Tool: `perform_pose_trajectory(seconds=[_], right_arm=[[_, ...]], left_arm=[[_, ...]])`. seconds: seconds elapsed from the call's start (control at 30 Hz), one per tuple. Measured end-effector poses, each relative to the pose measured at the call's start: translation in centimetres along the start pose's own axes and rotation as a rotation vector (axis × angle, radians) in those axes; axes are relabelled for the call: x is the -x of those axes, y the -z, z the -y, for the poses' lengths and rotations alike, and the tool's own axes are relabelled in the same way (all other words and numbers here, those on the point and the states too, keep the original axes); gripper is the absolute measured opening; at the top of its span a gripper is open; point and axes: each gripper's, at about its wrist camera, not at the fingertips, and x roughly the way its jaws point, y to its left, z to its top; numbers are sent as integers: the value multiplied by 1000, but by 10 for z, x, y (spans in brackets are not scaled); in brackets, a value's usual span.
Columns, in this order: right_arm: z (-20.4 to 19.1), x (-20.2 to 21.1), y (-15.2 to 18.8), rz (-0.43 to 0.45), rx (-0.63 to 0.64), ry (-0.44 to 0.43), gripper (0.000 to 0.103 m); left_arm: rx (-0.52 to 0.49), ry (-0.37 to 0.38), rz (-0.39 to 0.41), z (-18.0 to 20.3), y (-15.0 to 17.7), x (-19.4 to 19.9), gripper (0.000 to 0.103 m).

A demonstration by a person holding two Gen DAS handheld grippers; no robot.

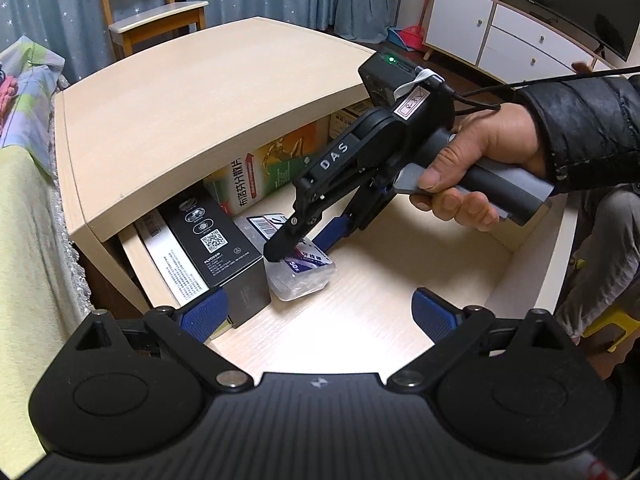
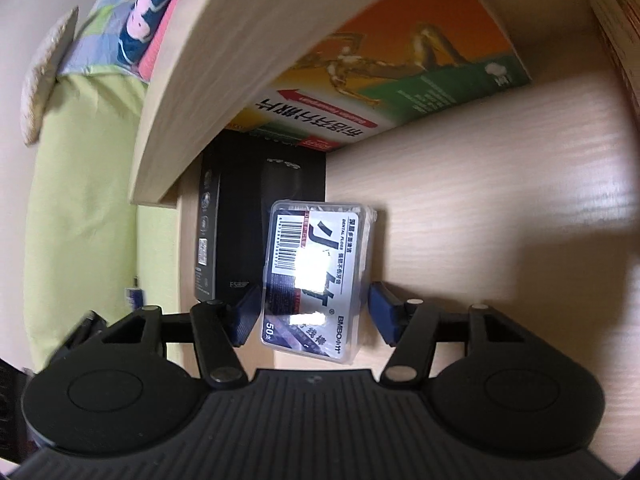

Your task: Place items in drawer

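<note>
The wooden drawer (image 1: 400, 280) is pulled out from under the bedside table top (image 1: 200, 92). A clear plastic floss box (image 1: 304, 280) (image 2: 316, 272) with a barcode label rests on the drawer floor beside a black box (image 1: 212, 240) (image 2: 240, 220). A hand (image 1: 480, 168) holds my right gripper (image 1: 306, 246) (image 2: 314, 312) down in the drawer. Its blue pads (image 2: 246, 312) press on both sides of the floss box. My left gripper (image 1: 320, 312) hovers open over the drawer's front with nothing between its fingers.
An orange and green medicine box (image 1: 276, 164) (image 2: 400, 80) lies at the drawer's back under the table top. A white box (image 1: 172, 264) stands along the left wall. Bedding (image 1: 24, 240) is at the left, with a chair (image 1: 152, 16) and a white cabinet (image 1: 500, 32) behind.
</note>
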Motion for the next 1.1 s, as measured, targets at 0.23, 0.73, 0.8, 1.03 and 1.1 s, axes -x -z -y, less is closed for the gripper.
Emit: perform_pose_trajectory(seconds=[0.23, 0.73, 0.8, 1.03, 1.1], right_arm=[[13, 15, 7, 4, -41, -148, 55], [-28, 12, 18, 97, -88, -451, 55], [-29, 17, 21, 113, -92, -458, 55], [-28, 24, 32, 137, -128, -489, 55], [-30, 27, 33, 135, -126, -466, 55]], left_arm=[[59, 41, -3, -6, -3, -7, 99], [422, -32, 105, -11, -12, -3, 77], [474, -48, 146, -9, -11, 3, 75], [571, -125, 200, -5, -12, 7, 39], [554, -147, 181, -4, -14, 4, 38]])
